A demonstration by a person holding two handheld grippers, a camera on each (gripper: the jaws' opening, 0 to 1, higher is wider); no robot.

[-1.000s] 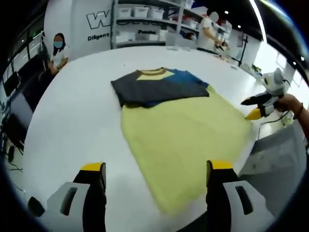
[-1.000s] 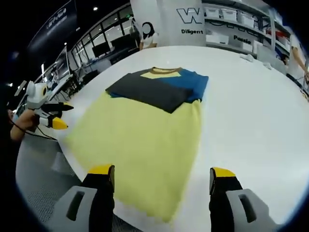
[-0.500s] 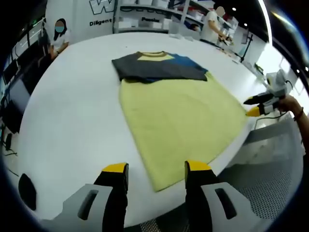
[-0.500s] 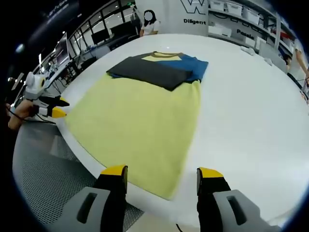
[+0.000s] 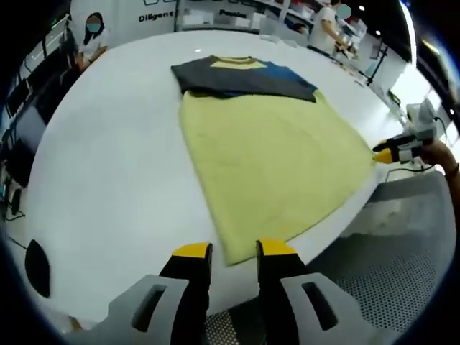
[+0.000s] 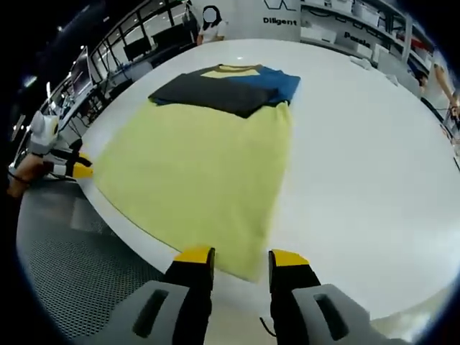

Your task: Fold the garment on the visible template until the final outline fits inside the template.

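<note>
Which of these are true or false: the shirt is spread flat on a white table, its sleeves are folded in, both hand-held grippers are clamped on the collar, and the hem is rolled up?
1. The garment lies flat on the white table. True.
2. Its dark sleeves are folded in across the chest. True.
3. The left hand-held gripper and right hand-held gripper are clamped on the collar. False: each sits at a hem corner, jaws apart.
4. The hem is rolled up. False: it lies flat.

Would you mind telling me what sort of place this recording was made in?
Probably a lab or demonstration workspace, not a home: a large round white table holds the yellow, blue and dark grey T-shirt, shelving with white storage bins lines the back wall, and other people work at benches behind.
</note>
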